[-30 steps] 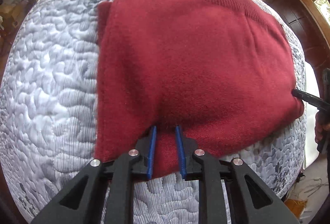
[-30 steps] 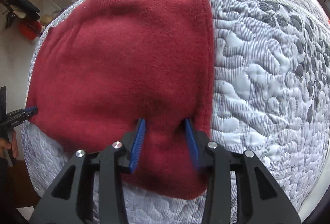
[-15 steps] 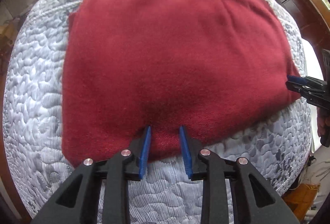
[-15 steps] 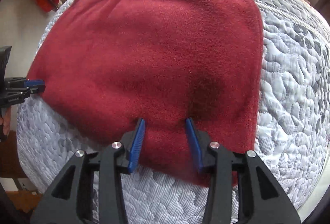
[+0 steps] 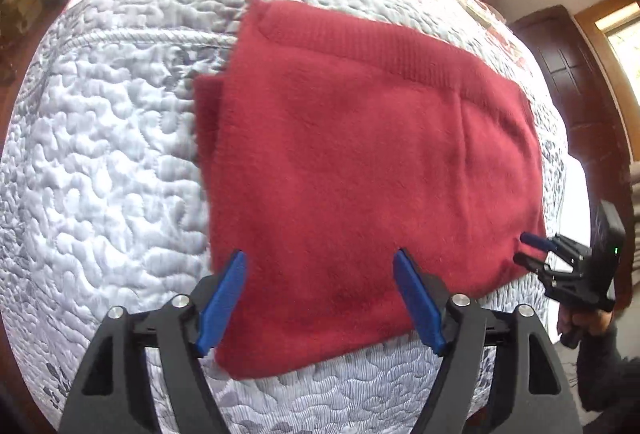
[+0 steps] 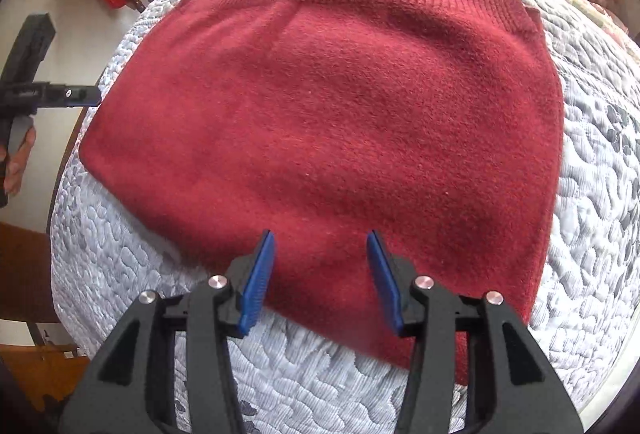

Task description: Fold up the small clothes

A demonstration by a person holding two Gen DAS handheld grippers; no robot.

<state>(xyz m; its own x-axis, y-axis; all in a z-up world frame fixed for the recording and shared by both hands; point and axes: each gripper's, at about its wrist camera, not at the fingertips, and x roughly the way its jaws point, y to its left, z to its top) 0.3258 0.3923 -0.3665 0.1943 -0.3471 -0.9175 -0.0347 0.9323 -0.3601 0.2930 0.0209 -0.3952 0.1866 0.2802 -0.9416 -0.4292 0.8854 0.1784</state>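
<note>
Both jaws have been spread since a second ago: the left gripper (image 5: 320,298) gapes wide and empty, the right gripper (image 6: 320,278) likewise. The folded red knitted garment (image 5: 360,174) is left flat at the near edge of the white quilted mattress (image 5: 100,174), so this fold is judged finished.

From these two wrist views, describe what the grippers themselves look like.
The left gripper and right gripper look alike: black angular plastic frames with triangular cut-outs, round silver bolt heads at the joints, and flat blue finger pads. Seen from the left camera, the right gripper's black body shows a small green light. No cables show.
</note>
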